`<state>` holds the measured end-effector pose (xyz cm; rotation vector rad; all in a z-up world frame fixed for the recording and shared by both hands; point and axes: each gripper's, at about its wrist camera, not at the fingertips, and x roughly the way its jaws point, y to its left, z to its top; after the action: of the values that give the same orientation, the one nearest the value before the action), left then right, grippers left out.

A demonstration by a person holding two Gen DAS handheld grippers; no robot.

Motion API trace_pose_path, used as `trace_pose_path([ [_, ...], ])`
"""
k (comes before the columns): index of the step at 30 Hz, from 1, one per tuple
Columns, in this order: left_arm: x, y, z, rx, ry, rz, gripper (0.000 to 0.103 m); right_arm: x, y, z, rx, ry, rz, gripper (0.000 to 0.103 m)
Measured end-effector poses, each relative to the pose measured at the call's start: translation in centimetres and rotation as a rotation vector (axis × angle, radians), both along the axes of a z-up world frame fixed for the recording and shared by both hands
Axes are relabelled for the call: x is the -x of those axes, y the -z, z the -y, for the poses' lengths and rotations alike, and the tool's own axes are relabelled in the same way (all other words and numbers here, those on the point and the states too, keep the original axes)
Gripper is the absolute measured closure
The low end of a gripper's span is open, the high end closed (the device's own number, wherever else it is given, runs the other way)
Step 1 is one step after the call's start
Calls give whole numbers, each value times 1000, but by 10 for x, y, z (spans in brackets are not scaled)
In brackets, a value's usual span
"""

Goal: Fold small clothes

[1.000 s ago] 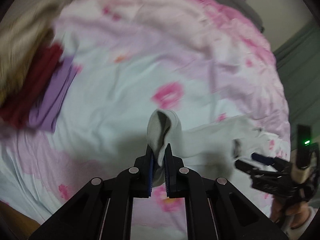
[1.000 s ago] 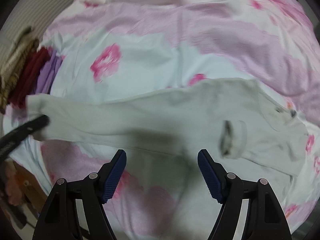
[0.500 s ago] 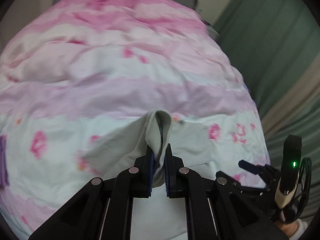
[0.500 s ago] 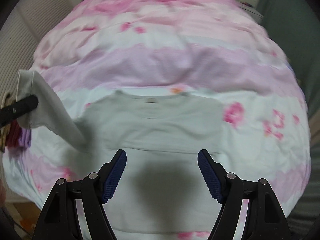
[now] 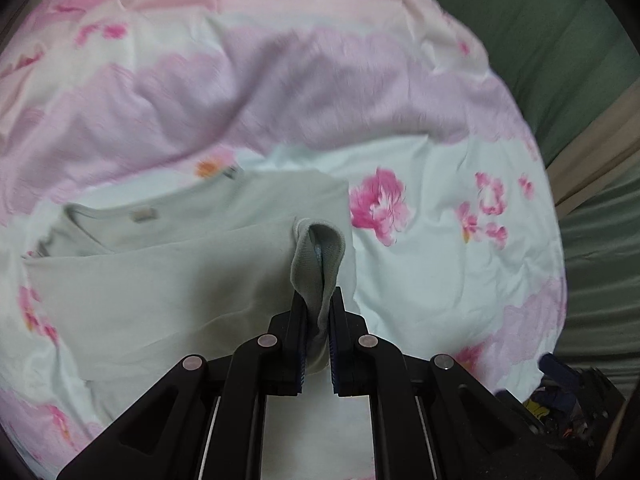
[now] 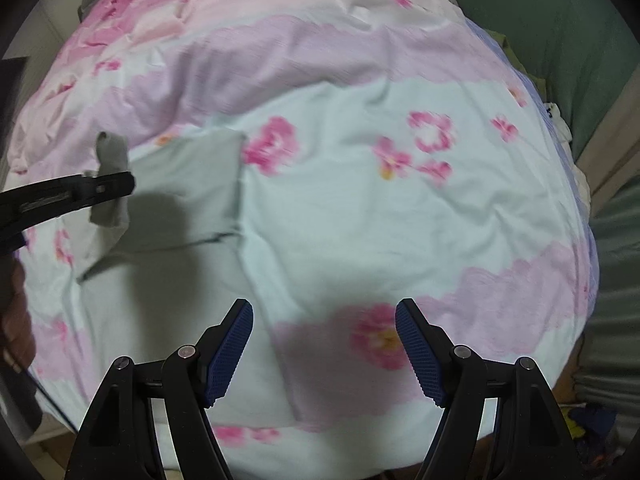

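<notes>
Left wrist view: we see a bed covered by a quilt (image 5: 420, 272) printed with pink flowers and lilac bands, lightly creased. A green curtain (image 5: 560, 40) hangs past the far right edge of the bed. A pale grey-white shirt (image 5: 160, 280) lies flat on the quilt, left of centre, neckline with a small label toward the far side. Its sleeve (image 5: 318, 264) is drawn across the body toward the shirt's right edge. The left gripper (image 5: 317, 320) is clamped on the sleeve cuff, which loops up above the closed fingers. Some dark objects sit at the lower right; we cannot tell what they are.

Right wrist view: the same quilt (image 6: 360, 220) fills the frame, the curtain (image 6: 560, 32) again at right. The shirt (image 6: 192, 184) lies at the left, partly in shadow. The left gripper (image 6: 116, 184) enters from the left edge with the cuff pinched between its fingers. The right gripper (image 6: 324, 344) hangs above bare quilt, well apart from the shirt, jaws spread wide and holding nothing; its blue ribbed pads (image 6: 228, 352) are clear.
</notes>
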<state>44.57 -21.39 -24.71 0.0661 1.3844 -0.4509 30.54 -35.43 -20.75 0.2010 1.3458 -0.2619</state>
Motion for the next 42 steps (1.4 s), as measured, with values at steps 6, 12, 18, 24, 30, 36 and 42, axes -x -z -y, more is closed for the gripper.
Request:
trace_pose_path([
  [6,-2,6,20,-79,-22,25,54,10,12,25,-5,-17,-12,28],
  [12,35,-54,-10,-7,-30,181,30,12,11,20,-39,-71,-10,28],
  [18,91,-73,-101,-128,-89,265,23,18,6,-5,-65,-155,12,28],
  [24,154,-36,-201,-253,-214,132,23,37,18,-31,-118,-185,-2,28],
  [30,196,13,-257,-224,-318,-11,23,63,49,-53,-141,-159,-70,28],
  [36,205,54,-281,-125,-390,-100,23,80,81,-53,-182,-71,-125,28],
  [42,197,84,-278,15,-473,-173,23,86,96,-60,-165,-92,-131,28],
])
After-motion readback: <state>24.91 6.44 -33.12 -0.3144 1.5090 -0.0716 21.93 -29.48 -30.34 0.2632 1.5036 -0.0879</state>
